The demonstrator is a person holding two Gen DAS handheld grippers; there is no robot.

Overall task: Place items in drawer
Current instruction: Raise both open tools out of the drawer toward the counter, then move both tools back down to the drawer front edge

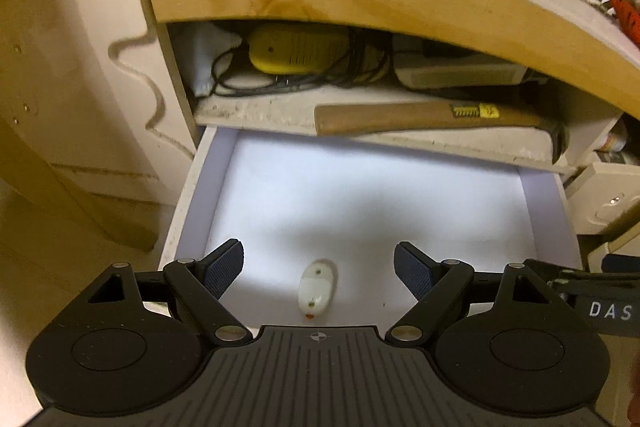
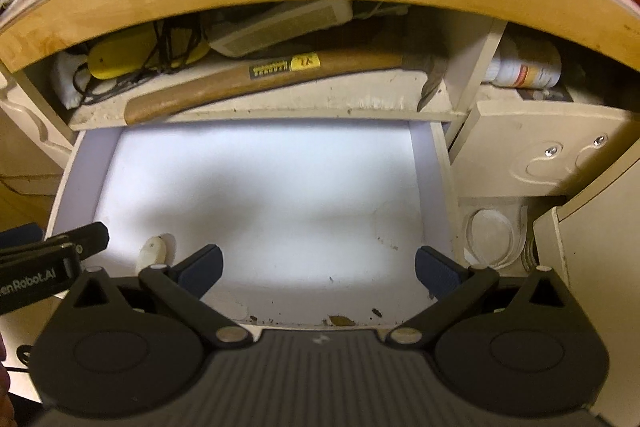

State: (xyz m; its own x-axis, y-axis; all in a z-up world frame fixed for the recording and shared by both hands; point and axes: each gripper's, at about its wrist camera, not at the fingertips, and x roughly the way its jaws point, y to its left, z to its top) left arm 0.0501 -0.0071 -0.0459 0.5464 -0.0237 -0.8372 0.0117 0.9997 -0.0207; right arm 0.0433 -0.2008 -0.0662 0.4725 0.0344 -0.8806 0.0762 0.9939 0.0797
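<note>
White laminate lines the pulled-out drawer (image 1: 360, 195), which fills the middle of the left wrist view. A small white oval piece (image 1: 316, 291) with two screws lies on its floor at lower centre; whether it is a fitting fixed to the drawer or a loose item I cannot tell. The left gripper (image 1: 319, 265) hangs over the drawer's near end with its blue-padded fingers spread wide and nothing between them. On the shelf above, right of centre, lies a hammer (image 1: 432, 117) with a wooden handle, and behind it at upper centre a yellow device (image 1: 296, 49) wound with black cable.

From the right wrist view the drawer (image 2: 260, 187) again takes up the centre, bare but for dirt specks and the oval piece (image 2: 154, 251) at lower left. The right gripper (image 2: 319, 269) is also opened wide and holds nothing. The hammer (image 2: 260, 75) crosses the shelf at upper centre.

If the hammer is among the items meant, I judge it stiff and heavy at the head end at the right, so a hold on the handle close to the head would keep it from tipping. The yellow device looks lighter, hard and smooth; its trailing cable could snag, so the body is the place to grasp.
</note>
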